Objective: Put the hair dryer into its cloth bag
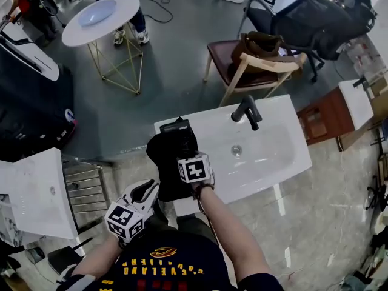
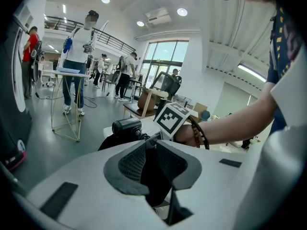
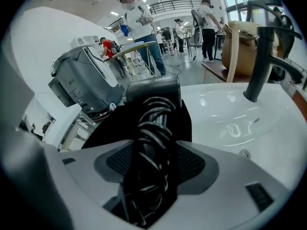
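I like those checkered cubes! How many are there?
2. One cube rides on the left gripper, low by the person's shirt. The other cube rides on the right gripper, over the black cloth bag at the sink's edge. None looks hidden.

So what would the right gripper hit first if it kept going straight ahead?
The coiled cord of the hair dryer, lying between the right gripper's jaws; the black cloth bag sits just beyond, though depth is unclear.

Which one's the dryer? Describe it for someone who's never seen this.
Find the white sink with the black faucet. A black bag lies on its left rim. The dryer sits on the bag: black, boxy, alone in having a cord coiled round it.
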A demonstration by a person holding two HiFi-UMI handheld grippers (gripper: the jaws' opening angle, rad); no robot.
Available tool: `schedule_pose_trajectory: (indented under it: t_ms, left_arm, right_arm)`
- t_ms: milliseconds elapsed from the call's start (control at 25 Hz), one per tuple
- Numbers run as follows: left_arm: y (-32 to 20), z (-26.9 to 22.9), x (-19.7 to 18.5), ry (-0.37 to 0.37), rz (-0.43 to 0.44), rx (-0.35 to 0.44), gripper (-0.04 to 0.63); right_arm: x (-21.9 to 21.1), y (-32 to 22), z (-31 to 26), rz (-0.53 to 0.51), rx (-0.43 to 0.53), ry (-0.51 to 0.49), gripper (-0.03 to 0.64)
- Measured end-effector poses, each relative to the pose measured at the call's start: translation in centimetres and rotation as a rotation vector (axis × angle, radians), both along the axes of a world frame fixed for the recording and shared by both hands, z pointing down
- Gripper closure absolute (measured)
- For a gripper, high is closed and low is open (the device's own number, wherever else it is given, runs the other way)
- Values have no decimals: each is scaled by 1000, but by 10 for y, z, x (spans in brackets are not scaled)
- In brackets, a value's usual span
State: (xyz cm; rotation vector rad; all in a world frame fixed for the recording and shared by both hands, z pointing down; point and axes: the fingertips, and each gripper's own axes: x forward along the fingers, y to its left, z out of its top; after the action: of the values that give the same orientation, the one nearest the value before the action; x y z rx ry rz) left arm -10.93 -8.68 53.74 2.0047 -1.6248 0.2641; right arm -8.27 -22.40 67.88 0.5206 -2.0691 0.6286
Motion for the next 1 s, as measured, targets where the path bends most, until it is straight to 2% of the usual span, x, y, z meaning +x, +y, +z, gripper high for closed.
schedule_pose_trajectory:
  t_ms: [160,720,880,1000]
  left_arm:
    - [5,5,-7,0,26,-11,549]
    - [15,12,-10,-37,141,-32,550]
    - [14,15,3,-63,228,-33,549]
    - [15,22,19,-138,352,-29,549]
  right_arm:
    - [-7,-2,6,1,3,36,374]
    - [0,6,-9,38,9,41,382]
    - [9,10,-25,100,-14,-25,383]
    - [22,13,-43,153,-28,-91,383]
